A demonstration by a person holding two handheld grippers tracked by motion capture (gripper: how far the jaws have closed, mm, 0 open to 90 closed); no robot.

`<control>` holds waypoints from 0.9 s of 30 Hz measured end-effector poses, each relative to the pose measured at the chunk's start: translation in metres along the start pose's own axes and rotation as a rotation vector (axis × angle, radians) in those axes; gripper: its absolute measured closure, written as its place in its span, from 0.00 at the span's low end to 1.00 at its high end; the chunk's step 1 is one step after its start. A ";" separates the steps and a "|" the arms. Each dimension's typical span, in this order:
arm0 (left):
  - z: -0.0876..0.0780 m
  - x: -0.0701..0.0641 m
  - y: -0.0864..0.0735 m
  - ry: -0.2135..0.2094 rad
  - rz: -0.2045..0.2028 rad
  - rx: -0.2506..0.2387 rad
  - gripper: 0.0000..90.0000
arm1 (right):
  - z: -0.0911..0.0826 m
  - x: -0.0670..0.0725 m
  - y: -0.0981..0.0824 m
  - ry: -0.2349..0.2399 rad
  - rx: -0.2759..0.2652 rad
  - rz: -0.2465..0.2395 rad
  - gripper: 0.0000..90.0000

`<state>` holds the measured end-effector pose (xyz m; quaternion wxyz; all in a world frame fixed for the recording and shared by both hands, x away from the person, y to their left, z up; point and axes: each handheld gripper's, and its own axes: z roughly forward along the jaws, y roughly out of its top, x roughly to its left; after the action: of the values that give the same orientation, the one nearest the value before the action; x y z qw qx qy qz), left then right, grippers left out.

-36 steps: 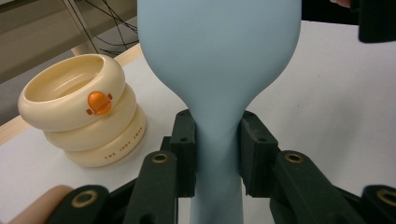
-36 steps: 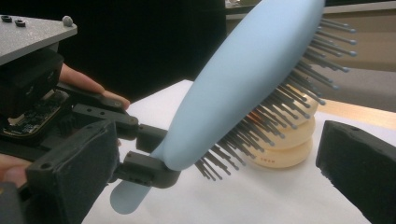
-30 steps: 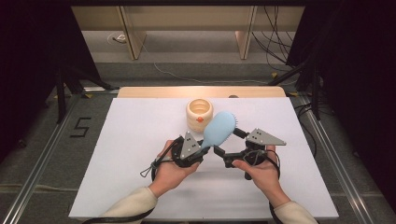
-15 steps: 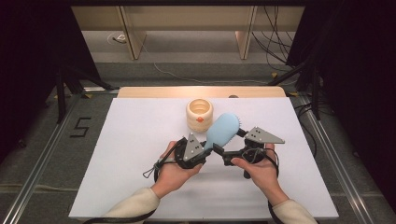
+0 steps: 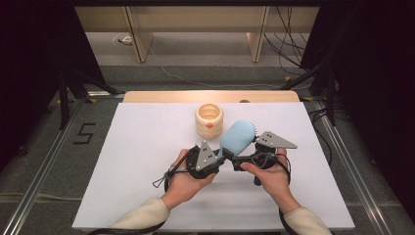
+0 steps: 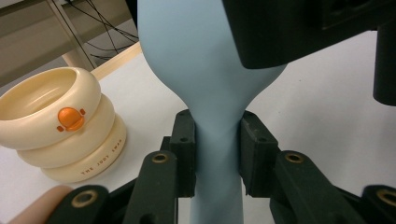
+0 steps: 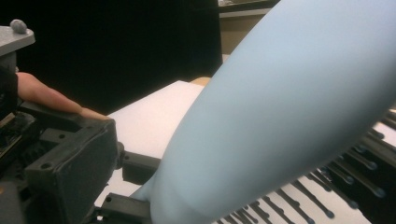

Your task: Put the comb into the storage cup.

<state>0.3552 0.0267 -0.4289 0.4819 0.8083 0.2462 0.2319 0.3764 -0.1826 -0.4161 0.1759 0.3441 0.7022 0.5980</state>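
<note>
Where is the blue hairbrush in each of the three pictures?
High view: the blue hairbrush sits centre, between the two grippers, right of the cream cup.
Left gripper view: its neck is pinched by the left gripper, head rising to the top.
Right gripper view: its back covers the right half, bristles at lower right.
Shared landmark: the white table.

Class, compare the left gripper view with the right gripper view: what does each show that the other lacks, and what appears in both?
Left gripper view alone: the cream ringed cup with its orange duck bill, and the left gripper with both jaws pressed on the brush's narrow handle. Right gripper view alone: the brush's dark, ball-tipped bristles and a fingertip of the other hand. Both: the light blue hairbrush and the white table.
</note>
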 end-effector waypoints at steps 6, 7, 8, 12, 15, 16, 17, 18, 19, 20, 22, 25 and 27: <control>0.001 -0.002 0.001 0.000 -0.001 -0.003 0.77 | 0.002 0.001 0.000 -0.003 0.003 0.002 0.01; 0.001 -0.002 0.001 0.000 -0.001 -0.004 0.77 | 0.003 0.001 0.000 -0.006 0.003 0.003 0.01; 0.001 -0.002 0.001 0.001 -0.002 -0.004 0.77 | 0.003 0.001 0.000 -0.009 0.001 0.005 0.01; 0.002 -0.002 0.001 0.004 -0.002 -0.003 0.77 | 0.003 0.000 0.000 -0.018 -0.004 0.014 0.03; 0.002 -0.003 0.001 0.002 -0.003 -0.005 0.77 | 0.003 0.000 0.000 -0.026 -0.007 0.014 0.05; 0.003 -0.003 0.001 0.003 -0.003 -0.004 0.77 | 0.003 0.000 0.000 -0.030 -0.010 0.016 0.06; 0.003 -0.003 0.001 0.003 -0.003 -0.005 0.77 | 0.003 0.000 0.000 -0.032 -0.017 0.014 0.07; 0.003 -0.003 0.001 0.004 -0.003 -0.005 0.77 | 0.003 0.000 0.000 -0.033 -0.016 0.016 0.07; 0.003 -0.003 0.001 0.004 -0.003 -0.005 0.77 | 0.003 -0.001 0.000 -0.035 -0.016 0.017 0.08; 0.003 -0.003 0.001 0.004 -0.004 -0.006 0.77 | 0.003 -0.001 -0.001 -0.037 -0.017 0.019 0.09; 0.003 -0.003 0.001 0.003 -0.004 -0.005 0.77 | 0.003 -0.002 -0.001 -0.040 -0.020 0.025 0.12; 0.003 -0.003 0.001 0.002 -0.003 -0.004 0.77 | 0.003 -0.002 -0.002 -0.046 -0.022 0.031 0.17; 0.004 -0.003 0.001 0.002 -0.004 -0.003 0.77 | 0.003 -0.002 -0.002 -0.050 -0.020 0.031 0.18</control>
<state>0.3551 0.0220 -0.4304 0.4833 0.8069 0.2480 0.2318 0.3791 -0.1814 -0.4185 0.1877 0.3679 0.6860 0.5989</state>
